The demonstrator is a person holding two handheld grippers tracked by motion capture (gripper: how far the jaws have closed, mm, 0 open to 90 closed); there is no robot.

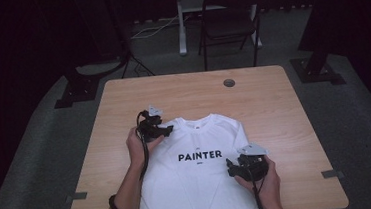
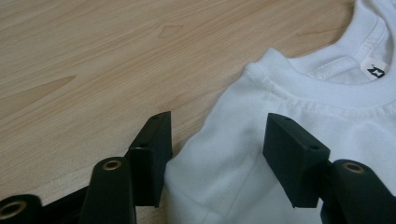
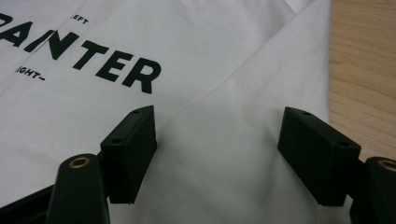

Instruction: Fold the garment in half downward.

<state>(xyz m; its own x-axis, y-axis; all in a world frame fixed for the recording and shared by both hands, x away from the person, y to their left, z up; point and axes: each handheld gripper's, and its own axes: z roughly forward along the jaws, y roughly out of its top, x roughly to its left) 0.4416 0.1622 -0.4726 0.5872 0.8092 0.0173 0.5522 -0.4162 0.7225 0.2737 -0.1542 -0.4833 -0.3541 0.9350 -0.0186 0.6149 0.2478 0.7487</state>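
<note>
White T-shirt (image 1: 199,178) lies flat, front up, on the wooden table (image 1: 269,108), near the person's edge and roughly centred. Black "PAINTER" print (image 1: 200,155) across the chest; collar (image 1: 195,122) points toward the far side, hem runs off the near edge.

Left tool (image 1: 156,129) sits at the shirt's left shoulder, just beside the collar. In the left gripper view the tool (image 2: 215,154) has its jaws spread — one pad rests on bare wood at the fabric edge, the other over the white cloth, with the shoulder seam area between them. Pads are not pressing the fabric together; no pinch visible. A small black neck label (image 2: 376,72) shows inside the collar at upper right.

Right tool (image 1: 246,166) is over the shirt's right side, below and beside the end of the print, held in the person's right hand (image 1: 267,178). In the right gripper view that tool (image 3: 217,154) also has jaws wide apart, both pads above white cloth. A fold line, where the sleeve lies over the body, runs diagonally between them; table wood shows just past the fabric edge on the right. Nothing gripped.

Background — a folding chair (image 1: 229,21) stands on the carpet well beyond the table, and a round grommet (image 1: 229,83) sits near the table's far edge.
</note>
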